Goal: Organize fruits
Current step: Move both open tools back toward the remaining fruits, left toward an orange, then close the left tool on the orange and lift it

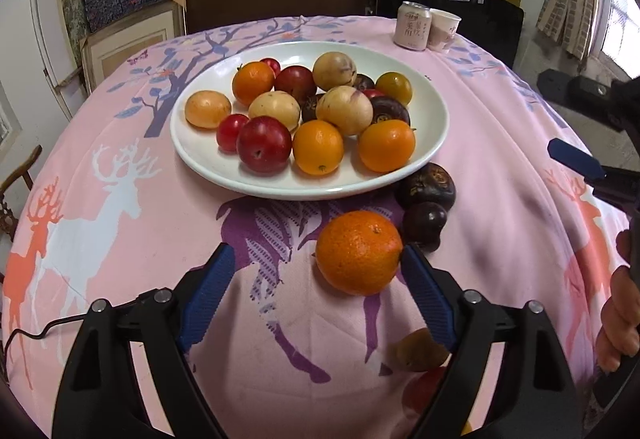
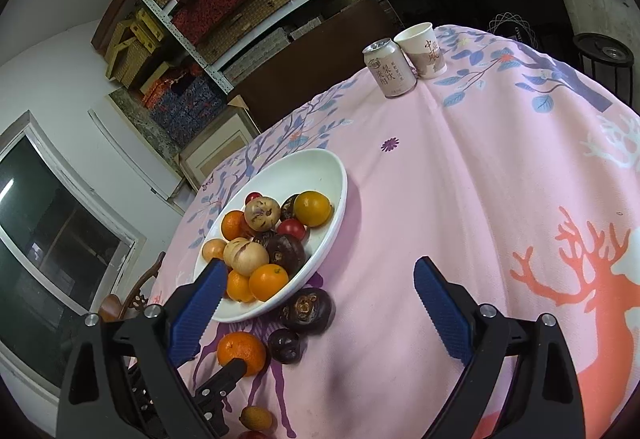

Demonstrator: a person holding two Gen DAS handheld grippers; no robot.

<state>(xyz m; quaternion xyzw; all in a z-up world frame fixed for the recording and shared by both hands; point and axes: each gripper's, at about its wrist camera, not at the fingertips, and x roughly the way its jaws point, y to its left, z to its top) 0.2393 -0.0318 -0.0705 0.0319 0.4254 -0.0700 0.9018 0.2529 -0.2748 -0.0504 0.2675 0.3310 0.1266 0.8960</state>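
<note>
Left gripper (image 1: 316, 259) spread wide around a loose orange (image 1: 359, 252), nothing gripped yet

In the left wrist view the jaws stand released; the orange sits on the pink tablecloth (image 1: 120, 159) between them, well over toward 3 o'clock, its side just at the tip of the right-hand finger while the left-hand finger is well clear. The orange is round, so no axis matters; judging from this, the gripper needs to shift toward 3 o'clock to centre it before closing. Two dark fruits (image 1: 426, 195) lie just beyond at 1 o'clock, and the white plate (image 1: 192, 143) heaped with fruit lies at 12 o'clock. The right gripper (image 2: 320, 277) is also released and empty, with the orange at its 7 o'clock, so the left hand is nearer.
</note>
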